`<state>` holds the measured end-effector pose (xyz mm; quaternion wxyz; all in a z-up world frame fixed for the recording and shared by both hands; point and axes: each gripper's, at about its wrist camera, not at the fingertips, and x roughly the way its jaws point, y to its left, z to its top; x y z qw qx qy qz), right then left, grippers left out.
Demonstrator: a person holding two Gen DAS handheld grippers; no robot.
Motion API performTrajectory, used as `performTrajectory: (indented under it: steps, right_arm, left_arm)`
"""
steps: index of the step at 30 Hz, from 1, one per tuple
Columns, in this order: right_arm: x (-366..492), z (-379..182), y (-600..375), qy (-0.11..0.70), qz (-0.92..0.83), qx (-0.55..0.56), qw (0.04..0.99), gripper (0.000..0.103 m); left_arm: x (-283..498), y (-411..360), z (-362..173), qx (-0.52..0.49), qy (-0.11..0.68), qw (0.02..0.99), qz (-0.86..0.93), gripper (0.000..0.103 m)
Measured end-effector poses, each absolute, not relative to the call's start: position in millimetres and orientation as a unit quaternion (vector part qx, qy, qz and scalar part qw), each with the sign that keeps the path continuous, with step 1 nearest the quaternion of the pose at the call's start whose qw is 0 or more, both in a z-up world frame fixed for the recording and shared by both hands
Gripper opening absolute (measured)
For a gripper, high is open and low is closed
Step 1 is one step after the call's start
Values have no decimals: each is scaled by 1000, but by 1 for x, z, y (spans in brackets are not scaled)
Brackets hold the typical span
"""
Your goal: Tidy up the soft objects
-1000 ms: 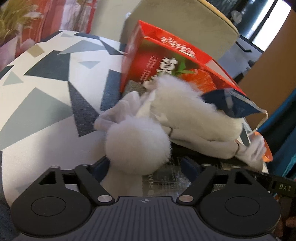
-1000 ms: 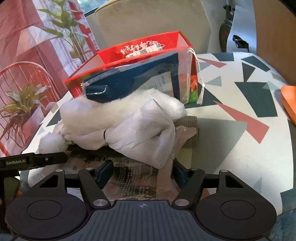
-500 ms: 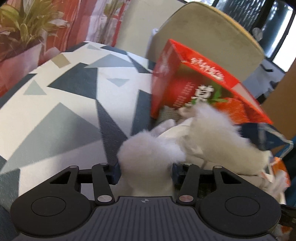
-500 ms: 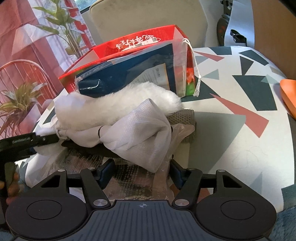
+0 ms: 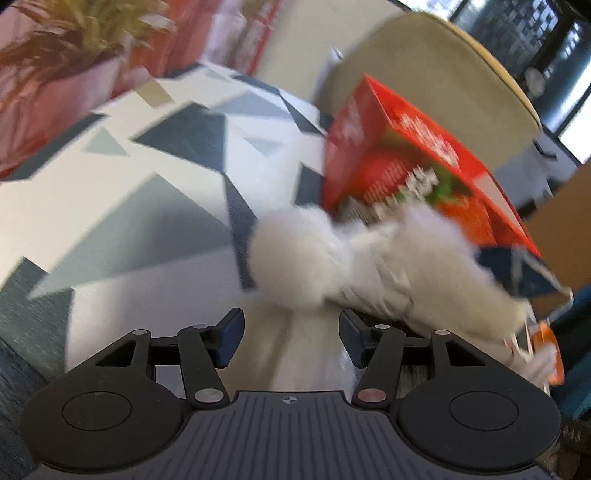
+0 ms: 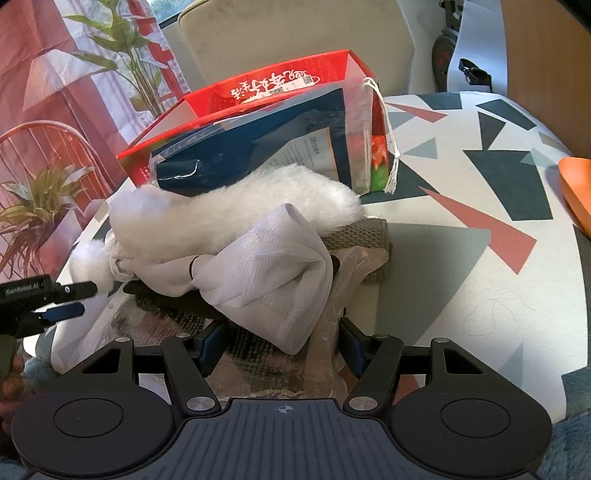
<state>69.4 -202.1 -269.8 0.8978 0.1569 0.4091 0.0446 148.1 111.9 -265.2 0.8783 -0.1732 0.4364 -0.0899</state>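
Note:
A white furry piece (image 6: 236, 210) lies on a pile of soft things, with a white mesh cloth (image 6: 273, 273) over it. Its round white pompom (image 5: 295, 254) sits just ahead of my left gripper (image 5: 291, 334), which is open and holds nothing; the view is blurred. My right gripper (image 6: 282, 341) is open around the hanging end of the mesh cloth and a clear plastic bag (image 6: 332, 332). The left gripper also shows in the right wrist view (image 6: 70, 299) at the pile's left edge.
A red paper bag (image 6: 258, 92) lies on its side behind the pile, with a blue plastic pouch (image 6: 258, 147) against it. A knitted grey cloth (image 6: 369, 236) lies under the pile. The patterned table (image 6: 480, 258) carries an orange object (image 6: 576, 184) at its right edge. A beige chair (image 6: 295, 33) stands behind.
My left gripper had closed on the pompom half a second ago; now it is open and pulled back, and the pompom lies free. The right gripper has barely moved.

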Motion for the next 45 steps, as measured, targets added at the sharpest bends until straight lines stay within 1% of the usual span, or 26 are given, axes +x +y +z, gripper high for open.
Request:
performTrajectory:
  steps: [4,6,11,14,17,27,32,41,45]
  right_arm:
    - [69,-270,-202,409,45,157,898,60]
    - [69,-270,-202,409,45,157,898,60]
    - [69,-269,-202,409,45,158,898,60]
    - [69,-270,-202,409,45,159,898,60]
    - [69,-270,-202,409,46,159,898,59]
    - [70,-270,-203,411,47,162,896,59]
    - [68,-266,-204,407,50,156,899,53]
    - [64,-251,-216,400,62,188,895,49]
    - [64,-249,-216,399,63,191,895,49]
  left_arm:
    - [149,100,-273,-150,461,867,-115,60]
    - [149,99,-275,-144,461,868,-112,66]
    - [150,102,-283,-164,463,862,-124,71]
    - [151,98,-286,-180,466,852,-155,71]
    - [151,90,-285,-161,466,856,-157,71]
    - [151,85,-284,-142,458,861,-166,71]
    - [147,86,-279,-143,453,862,-177,69]
    - [145,94,-273,-180,441,861,-182,69]
    - [144,88,-273,-159,444,863,-183,69]
